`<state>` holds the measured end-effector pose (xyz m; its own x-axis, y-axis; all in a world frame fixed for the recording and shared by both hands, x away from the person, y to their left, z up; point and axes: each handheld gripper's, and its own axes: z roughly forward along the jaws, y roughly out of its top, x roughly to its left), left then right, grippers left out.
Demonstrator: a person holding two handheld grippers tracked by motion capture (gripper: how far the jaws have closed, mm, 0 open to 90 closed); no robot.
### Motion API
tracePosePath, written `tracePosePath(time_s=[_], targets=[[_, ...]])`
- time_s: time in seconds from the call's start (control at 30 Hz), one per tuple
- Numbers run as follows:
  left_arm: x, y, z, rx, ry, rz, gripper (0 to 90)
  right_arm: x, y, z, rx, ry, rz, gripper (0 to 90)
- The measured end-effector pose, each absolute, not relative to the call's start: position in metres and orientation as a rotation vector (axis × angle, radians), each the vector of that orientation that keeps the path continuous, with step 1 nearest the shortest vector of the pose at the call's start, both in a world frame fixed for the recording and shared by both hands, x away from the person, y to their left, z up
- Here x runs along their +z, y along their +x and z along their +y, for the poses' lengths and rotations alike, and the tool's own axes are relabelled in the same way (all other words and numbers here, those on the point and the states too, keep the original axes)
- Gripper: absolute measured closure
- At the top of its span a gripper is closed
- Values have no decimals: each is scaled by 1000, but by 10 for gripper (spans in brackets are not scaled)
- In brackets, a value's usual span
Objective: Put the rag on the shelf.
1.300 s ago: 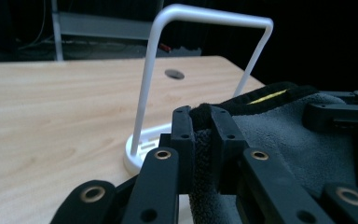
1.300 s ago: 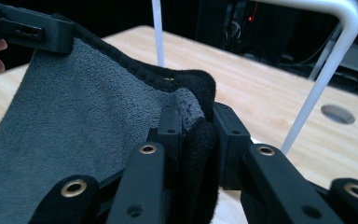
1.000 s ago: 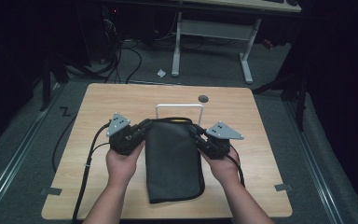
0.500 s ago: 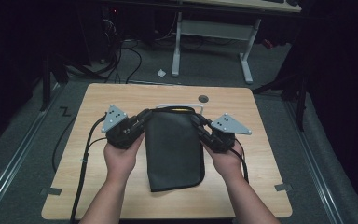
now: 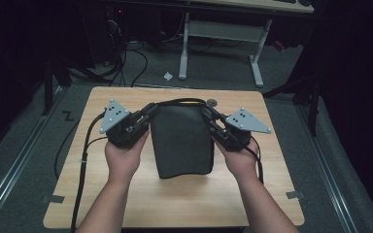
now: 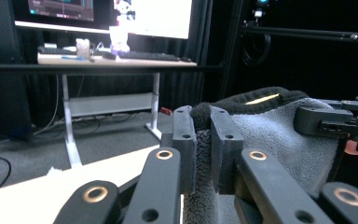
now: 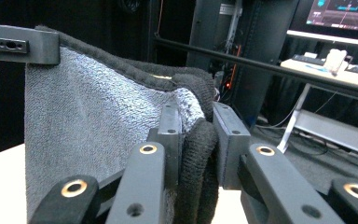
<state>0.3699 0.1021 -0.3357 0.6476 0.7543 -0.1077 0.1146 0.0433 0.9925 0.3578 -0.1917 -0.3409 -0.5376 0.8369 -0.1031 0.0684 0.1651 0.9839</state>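
Hands come in from the bottom and hold a dark grey towel (image 5: pixel 182 141) up over the wooden table (image 5: pixel 175 204). On the left, the left gripper (image 5: pixel 148 112) is clamped tight on the towel's top left corner. The towel hangs in the middle between both grippers, its bottom edge near the table. On the right, the right gripper (image 5: pixel 209 115) is clamped on the top right corner, with a thick fold of cloth squeezed between its jaws.

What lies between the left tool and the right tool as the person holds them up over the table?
The dark grey towel spans the gap, its top corners clamped by the left tool and the right tool. The high view shows this.
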Motion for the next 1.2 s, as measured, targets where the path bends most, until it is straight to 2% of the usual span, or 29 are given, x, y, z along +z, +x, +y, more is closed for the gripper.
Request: tracePosePath(time_s=[0.27,0.63,1.2], targets=[[-317,372,103,605,1463,741,824,-326,358,-191,1444,835,1741,758],[-311,382,101,632,1483,737,825,-318,363,-191,1424,827,1745,758],[-324,439,94,656,1574,803,824,-332,414,-193,1411,914,1775,758]])
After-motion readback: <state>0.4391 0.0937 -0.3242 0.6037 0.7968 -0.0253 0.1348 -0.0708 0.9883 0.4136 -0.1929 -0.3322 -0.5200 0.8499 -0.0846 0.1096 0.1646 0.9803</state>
